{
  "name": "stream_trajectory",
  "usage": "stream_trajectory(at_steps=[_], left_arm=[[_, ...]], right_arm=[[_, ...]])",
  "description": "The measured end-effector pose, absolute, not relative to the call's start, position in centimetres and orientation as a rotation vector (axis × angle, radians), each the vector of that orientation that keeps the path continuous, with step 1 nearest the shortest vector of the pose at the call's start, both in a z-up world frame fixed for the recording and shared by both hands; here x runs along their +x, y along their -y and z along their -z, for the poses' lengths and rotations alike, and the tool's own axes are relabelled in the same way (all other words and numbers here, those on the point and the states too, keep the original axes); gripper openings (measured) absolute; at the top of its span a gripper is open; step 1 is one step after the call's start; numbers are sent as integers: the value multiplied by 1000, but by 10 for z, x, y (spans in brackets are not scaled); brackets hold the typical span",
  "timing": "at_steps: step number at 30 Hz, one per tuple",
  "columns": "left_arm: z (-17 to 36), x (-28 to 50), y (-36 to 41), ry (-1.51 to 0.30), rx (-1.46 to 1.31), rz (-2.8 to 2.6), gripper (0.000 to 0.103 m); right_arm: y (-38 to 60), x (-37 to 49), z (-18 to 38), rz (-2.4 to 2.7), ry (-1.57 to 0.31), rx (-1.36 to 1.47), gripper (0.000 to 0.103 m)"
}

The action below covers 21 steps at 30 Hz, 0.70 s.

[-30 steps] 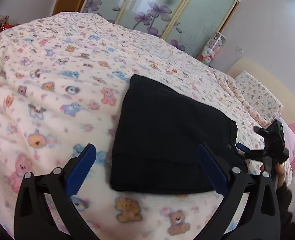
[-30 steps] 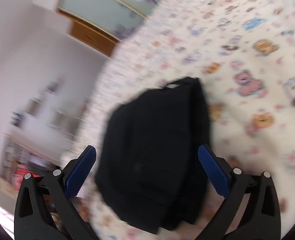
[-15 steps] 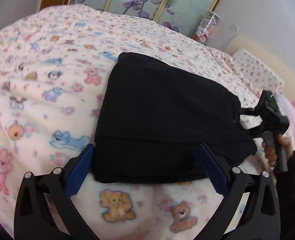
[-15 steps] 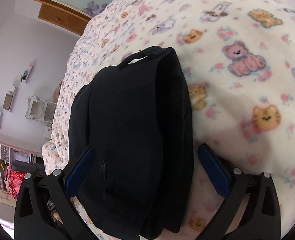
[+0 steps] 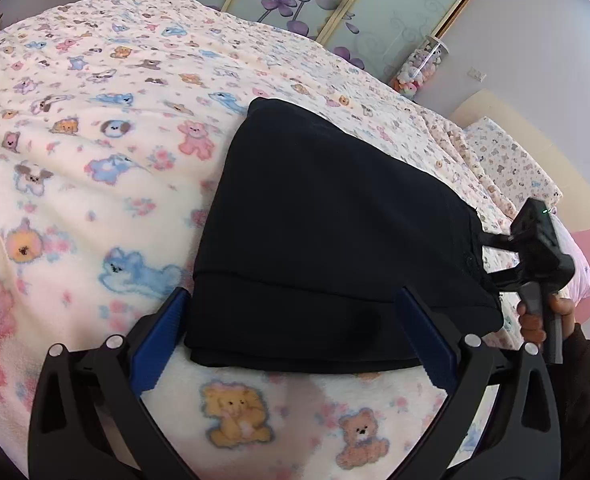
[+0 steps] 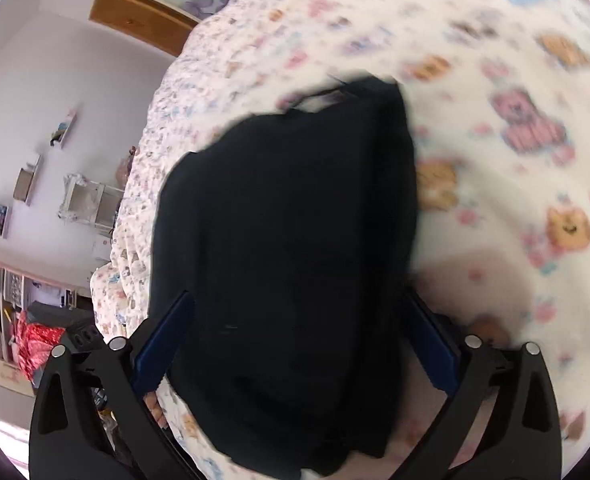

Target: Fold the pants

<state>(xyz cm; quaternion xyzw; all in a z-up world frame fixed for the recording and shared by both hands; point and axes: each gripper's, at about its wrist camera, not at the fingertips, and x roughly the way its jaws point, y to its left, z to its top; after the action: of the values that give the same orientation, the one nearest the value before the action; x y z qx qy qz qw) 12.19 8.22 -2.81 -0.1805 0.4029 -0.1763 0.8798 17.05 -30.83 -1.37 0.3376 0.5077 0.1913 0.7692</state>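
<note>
Black pants (image 5: 327, 236), folded into a thick rectangle on the bear-print blanket (image 5: 95, 168), now fill more of my view than a second ago, as my left gripper (image 5: 291, 340) and right gripper (image 6: 295, 340), both spread wide, straddle their edges.

Both grippers have closed in on the folded pants

Over the last second the left gripper (image 5: 291, 336) has moved up to the near edge of the black folded pants (image 5: 327, 232), so its wide-apart blue fingers (image 5: 157, 344) now flank that edge where blanket (image 5: 75, 200) showed before. The right gripper (image 6: 295, 344) has also come closer: the pants (image 6: 287, 248) fill more of its view and reach down between its spread fingers, and its picture is blurred again.
</note>
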Motion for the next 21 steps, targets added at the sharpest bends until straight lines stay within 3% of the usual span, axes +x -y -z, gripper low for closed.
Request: stream_trajectory(at_steps=[11, 13, 21], left_arm=[[28, 123, -80, -837, -385, 366, 101], [29, 123, -80, -837, -387, 368, 101], [29, 122, -78, -834, -365, 360, 101]], right_arm=[[290, 174, 9, -575, -989, 724, 101], [296, 176, 16, -547, -1004, 756, 88], [314, 171, 26, -516, -964, 843, 56]])
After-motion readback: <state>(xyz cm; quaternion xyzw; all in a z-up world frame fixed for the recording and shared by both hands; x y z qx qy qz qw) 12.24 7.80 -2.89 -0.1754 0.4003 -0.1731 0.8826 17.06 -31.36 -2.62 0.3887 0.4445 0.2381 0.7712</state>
